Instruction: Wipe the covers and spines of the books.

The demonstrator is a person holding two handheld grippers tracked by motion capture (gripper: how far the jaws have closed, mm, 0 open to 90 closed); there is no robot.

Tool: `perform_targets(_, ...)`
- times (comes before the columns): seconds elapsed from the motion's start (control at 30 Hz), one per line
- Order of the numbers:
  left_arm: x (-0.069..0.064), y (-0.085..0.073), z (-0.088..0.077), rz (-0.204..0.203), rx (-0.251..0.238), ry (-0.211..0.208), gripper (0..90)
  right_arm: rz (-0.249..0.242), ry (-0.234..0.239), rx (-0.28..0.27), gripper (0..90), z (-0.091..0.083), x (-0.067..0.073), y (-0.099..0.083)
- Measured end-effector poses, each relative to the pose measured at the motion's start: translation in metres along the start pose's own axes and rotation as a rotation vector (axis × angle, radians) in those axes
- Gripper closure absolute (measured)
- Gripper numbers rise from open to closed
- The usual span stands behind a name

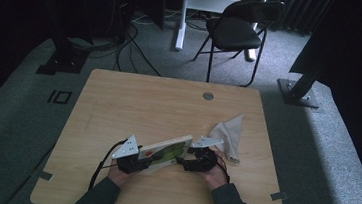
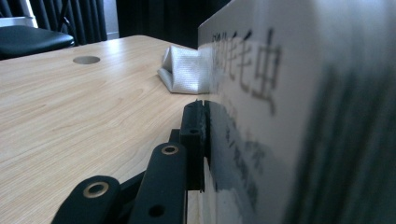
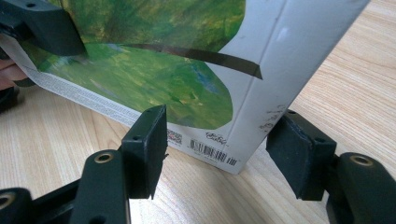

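A thin picture book [image 1: 166, 151] with a green painted cover and a white spine stands tilted on edge near the table's front. My left gripper [image 1: 139, 164] is shut on its left end. In the left gripper view one black pad presses flat on the white cover [image 2: 303, 93], and the other jaw is hidden behind the book. My right gripper [image 1: 187, 162] is at the book's right end. In the right gripper view its jaws [image 3: 223, 130] stand apart on either side of the barcode corner of the book [image 3: 187, 70], with gaps at both pads. My left gripper [image 3: 46, 32] grips the far end there.
A crumpled grey-white cloth [image 1: 230, 134] lies on the wooden table [image 1: 143, 103] just right of the book, also seen as the cloth [image 2: 184, 70]. A round cable hole [image 1: 208, 95] sits near the far edge. A black chair [image 1: 236, 29] stands beyond the table.
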State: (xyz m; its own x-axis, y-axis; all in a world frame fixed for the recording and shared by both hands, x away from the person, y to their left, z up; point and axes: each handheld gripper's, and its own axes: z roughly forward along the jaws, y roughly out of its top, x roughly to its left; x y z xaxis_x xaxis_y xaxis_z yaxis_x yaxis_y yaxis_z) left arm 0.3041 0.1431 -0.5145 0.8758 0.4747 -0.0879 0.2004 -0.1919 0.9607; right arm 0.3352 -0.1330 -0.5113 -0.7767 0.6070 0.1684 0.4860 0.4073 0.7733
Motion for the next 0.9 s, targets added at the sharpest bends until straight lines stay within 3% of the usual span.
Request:
perform_targets(0.37, 0.0, 0.005, -0.004, -0.008, 0.01, 0.022, 77.7, -0.016, -0.002, -0.005, 41.7, 0.0, 0.002, 0.001)
perform_targets(0.67, -0.002, 0.006, -0.005, -0.002, 0.021, 0.03, 77.7, -0.045, -0.045, -0.02, 43.6, -0.005, 0.005, 0.003)
perform_targets(0.77, -0.003, 0.006, -0.006, -0.001, 0.022, 0.035, 77.7, -0.067, -0.097, -0.03, 44.0, -0.01, 0.005, 0.004)
perform_targets(0.9, -0.004, 0.006, -0.007, -0.002, 0.021, 0.04, 77.7, -0.077, -0.124, -0.027, 44.8, -0.011, 0.005, 0.004)
